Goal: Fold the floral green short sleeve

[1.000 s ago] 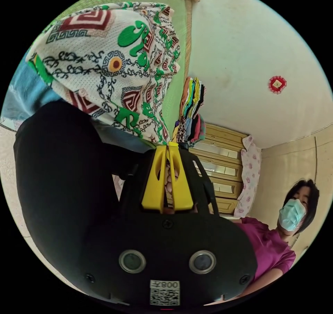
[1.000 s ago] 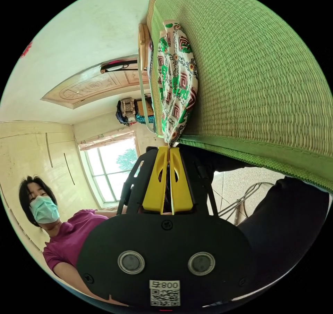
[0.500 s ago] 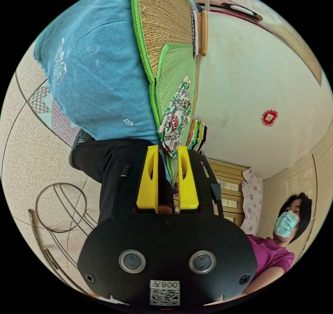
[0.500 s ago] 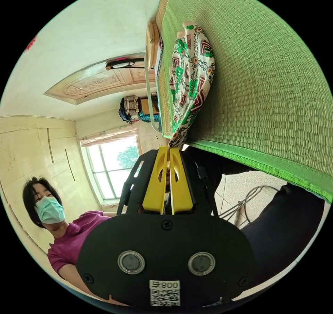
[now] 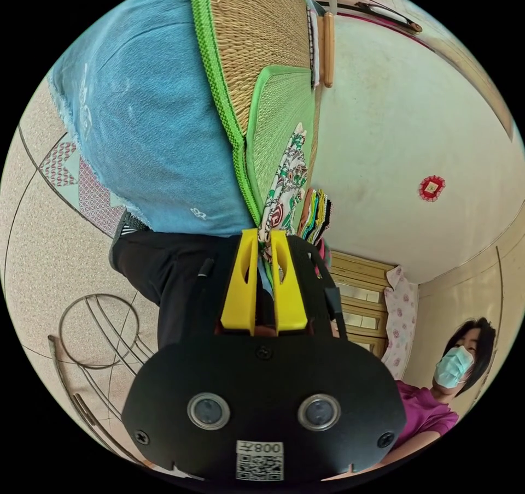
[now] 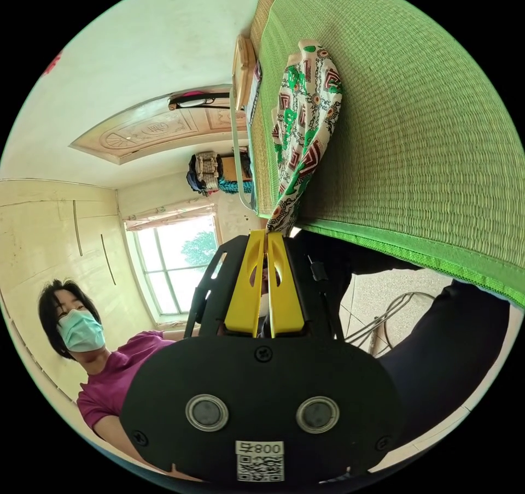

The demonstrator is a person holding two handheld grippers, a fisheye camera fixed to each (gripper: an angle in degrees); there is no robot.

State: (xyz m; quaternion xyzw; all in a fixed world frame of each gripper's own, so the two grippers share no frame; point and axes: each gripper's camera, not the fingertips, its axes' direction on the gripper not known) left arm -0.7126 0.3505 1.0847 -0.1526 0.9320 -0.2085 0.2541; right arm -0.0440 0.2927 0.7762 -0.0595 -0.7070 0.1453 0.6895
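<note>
While you hold both tools low at the near edge of the green mat (image 5: pixel 273 117), start with your left gripper (image 5: pixel 264 237). In the left gripper view its two yellow jaws sit close with a thin gap, and a corner of the floral shirt (image 5: pixel 287 180) pokes in between them. I cannot tell if both jaws press on it yet. The shirt runs from the jaws toward 12 o'clock, lying in a thin strip along the mat. A blue cloth (image 5: pixel 147 128) hangs at 10 o'clock, and a stack of folded clothes (image 5: pixel 316 215) sits just past the shirt at 1 o'clock.

Your right gripper (image 6: pixel 266 237) has its yellow jaws pinched tight on another corner of the shirt (image 6: pixel 303 128). In the right gripper view the shirt goes up toward 12 o'clock and lies bunched and folded over on the mat (image 6: pixel 426 122).

This shirt looks light and very soft, like thin mesh. It will bend and sag wherever you do not hold it, and it will not break. It may slip a little if you only nip the very tip.

Take hold at the corners of the hem or at the shoulders, one in each tool. Bite a bit deeper into the cloth with the left one. Keep the edge stretched gently between your two hands so it stays flat.
</note>
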